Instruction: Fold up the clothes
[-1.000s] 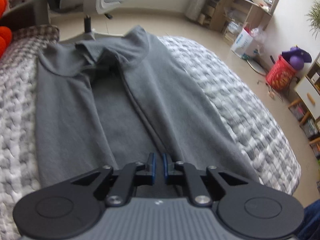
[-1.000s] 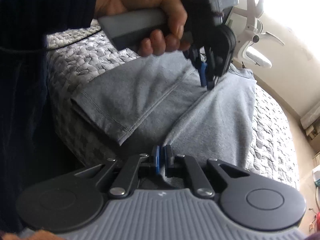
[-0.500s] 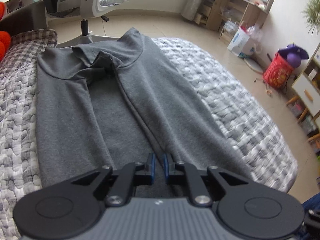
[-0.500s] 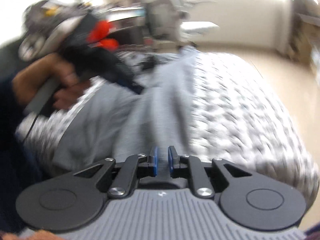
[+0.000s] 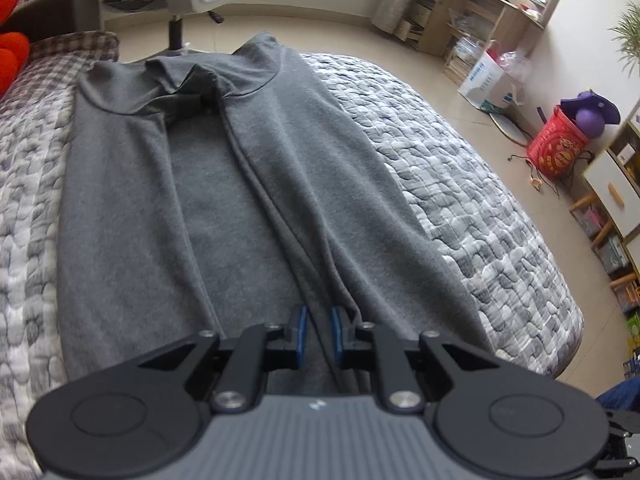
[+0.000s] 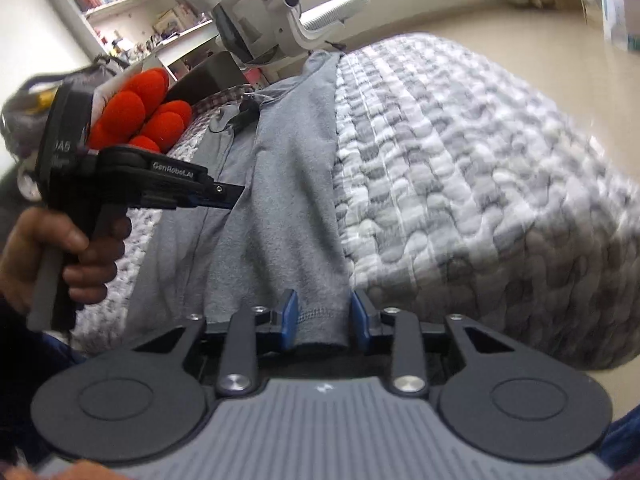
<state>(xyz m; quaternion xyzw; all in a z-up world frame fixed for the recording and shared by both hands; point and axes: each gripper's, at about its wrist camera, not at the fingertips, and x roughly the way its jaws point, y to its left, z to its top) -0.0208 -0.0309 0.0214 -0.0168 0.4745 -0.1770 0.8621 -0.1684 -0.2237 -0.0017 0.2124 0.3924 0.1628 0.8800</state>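
Our right gripper (image 6: 324, 320) is opening, gray garment (image 5: 248, 208) hem between; left gripper (image 5: 318, 334) apart at 6 o'clock.

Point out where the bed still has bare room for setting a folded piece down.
The widest free patch is the grey quilt right of the grey garment, out to the bed's edge. A narrower quilt strip runs along the garment's left side. It is crowded toward the head, by the checked pillow and red plush.

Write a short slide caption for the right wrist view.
Right gripper opening around the hem of a grey garment on a quilted bed.
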